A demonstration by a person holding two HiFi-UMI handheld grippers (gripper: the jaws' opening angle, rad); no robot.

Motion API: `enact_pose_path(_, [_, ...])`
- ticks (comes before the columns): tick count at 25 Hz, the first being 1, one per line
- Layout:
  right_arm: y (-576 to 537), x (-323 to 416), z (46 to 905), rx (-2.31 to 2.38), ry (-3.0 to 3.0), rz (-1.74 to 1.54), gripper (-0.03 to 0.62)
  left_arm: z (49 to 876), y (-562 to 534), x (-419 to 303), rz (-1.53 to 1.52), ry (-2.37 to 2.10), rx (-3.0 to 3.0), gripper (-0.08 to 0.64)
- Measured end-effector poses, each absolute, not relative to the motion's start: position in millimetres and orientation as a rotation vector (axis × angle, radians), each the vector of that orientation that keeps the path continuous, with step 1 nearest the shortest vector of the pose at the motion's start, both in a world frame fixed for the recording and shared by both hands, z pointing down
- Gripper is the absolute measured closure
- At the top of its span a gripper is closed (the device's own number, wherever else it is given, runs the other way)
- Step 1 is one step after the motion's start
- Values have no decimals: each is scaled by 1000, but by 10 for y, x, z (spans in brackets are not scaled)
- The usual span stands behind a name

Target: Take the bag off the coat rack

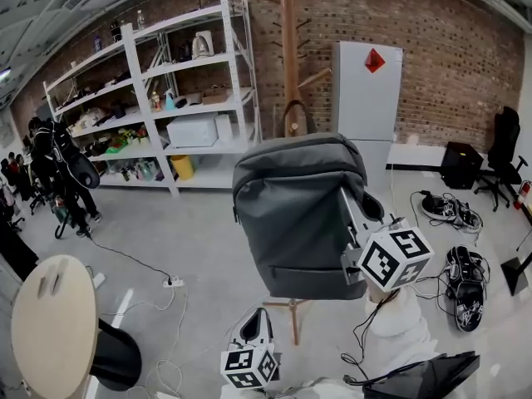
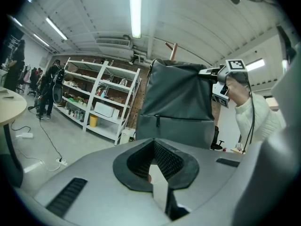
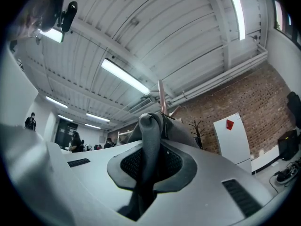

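Observation:
A grey backpack hangs in the air in front of the wooden coat rack, whose foot shows below the bag. My right gripper reaches to the bag's right side from below. In the right gripper view it is shut on a grey strap that runs up out of the jaws. Whether the bag still hangs on a peg is hidden. My left gripper is low, under the bag and apart from it. Its jaws meet at the tips with nothing between them. The backpack rises ahead of it.
White shelving full of goods lines the back left wall, and a white cabinet stands right of the rack. A round table is at the near left. Cables and shoes litter the floor on the right. A person stands far left.

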State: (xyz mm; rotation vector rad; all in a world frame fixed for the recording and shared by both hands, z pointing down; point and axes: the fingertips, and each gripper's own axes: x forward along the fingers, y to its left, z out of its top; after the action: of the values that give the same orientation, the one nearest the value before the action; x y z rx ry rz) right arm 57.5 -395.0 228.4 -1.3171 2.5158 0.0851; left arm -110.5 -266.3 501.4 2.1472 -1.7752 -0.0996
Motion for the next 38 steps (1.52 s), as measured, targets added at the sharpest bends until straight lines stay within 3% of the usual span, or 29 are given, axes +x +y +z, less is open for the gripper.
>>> enact_pose_path(11, [-3512,524,2380,-1287,2552,109,557,4804,-2431,-1005,-191,-1742,2223,558])
enact_pose_path(38, [-2989,429,4528,-1512,2703,-248,555,4980,-2414,-690,-137,-1595,2288,558])
